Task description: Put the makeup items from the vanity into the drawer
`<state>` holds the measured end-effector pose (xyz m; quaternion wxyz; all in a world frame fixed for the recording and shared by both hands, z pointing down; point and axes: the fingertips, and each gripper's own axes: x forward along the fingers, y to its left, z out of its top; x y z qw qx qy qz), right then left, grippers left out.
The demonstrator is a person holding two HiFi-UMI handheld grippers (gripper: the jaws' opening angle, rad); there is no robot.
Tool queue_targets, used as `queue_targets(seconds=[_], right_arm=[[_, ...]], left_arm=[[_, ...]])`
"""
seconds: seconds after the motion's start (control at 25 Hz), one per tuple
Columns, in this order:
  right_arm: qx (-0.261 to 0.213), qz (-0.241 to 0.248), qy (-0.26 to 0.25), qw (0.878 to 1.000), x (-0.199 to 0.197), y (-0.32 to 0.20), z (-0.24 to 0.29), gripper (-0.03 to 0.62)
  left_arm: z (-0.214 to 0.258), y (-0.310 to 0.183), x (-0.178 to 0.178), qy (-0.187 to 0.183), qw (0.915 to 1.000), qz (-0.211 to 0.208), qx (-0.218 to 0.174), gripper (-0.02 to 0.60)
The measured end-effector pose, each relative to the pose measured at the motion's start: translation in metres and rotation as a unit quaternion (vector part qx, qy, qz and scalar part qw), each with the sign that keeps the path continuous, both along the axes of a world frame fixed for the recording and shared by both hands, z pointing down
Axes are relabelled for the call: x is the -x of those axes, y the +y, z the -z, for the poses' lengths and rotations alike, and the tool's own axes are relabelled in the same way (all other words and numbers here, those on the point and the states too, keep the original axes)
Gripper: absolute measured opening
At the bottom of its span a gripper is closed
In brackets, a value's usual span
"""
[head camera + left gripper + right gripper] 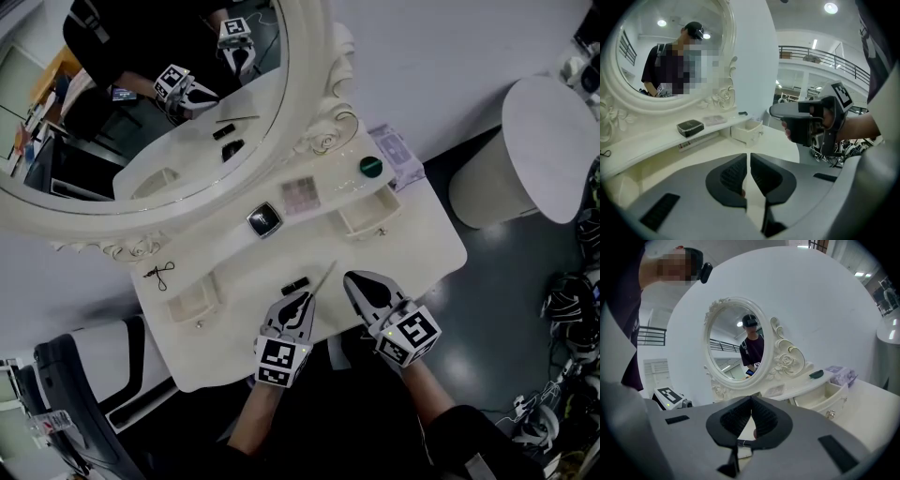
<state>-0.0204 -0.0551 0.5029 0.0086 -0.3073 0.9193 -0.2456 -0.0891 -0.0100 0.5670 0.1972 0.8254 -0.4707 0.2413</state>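
Makeup compact (264, 220), palette (300, 195) and green jar (371, 167) lie outside the open drawer (373, 227), nothing stowed yet, with left gripper (305, 296) and right gripper (350, 278) both pressed together.

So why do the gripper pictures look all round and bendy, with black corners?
Left gripper view: a wide lens bows the mirror and the railing, and the corners go dark. Right gripper view: the same bending, so the mirror looks tilted, and the corners go black there too. Head view: flatter and sharper, though the mirror stretches towards the edge.
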Motion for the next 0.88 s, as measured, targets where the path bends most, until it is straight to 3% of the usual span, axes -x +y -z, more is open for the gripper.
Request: queue_targets(seconds=[0.24,0.44,0.68,0.88], right_arm=[[0.02,-0.009,-0.006,1.0,-0.002,0.002,-0.015,0.023],[0.034,-0.012,-0.008,0.999,-0.005,0.005,-0.029,0.023],[0.047,-0.014,-0.005,0.999,-0.006,0.01,-0.045,0.024],[0.056,-0.016,-0.005,0.998,-0.01,0.008,-0.055,0.024]], left_arm=[[-0.029,0.003,0.004,-0.025,0.999,-0.006,0.037,0.023],[-0.06,0.009,0.005,-0.063,0.9952,-0.026,0.069,0.082],[-0.1,0.022,0.011,-0.107,0.984,-0.051,0.133,0.118],[-0.115,0.023,0.015,-0.124,0.9777,-0.052,0.161,0.117]])
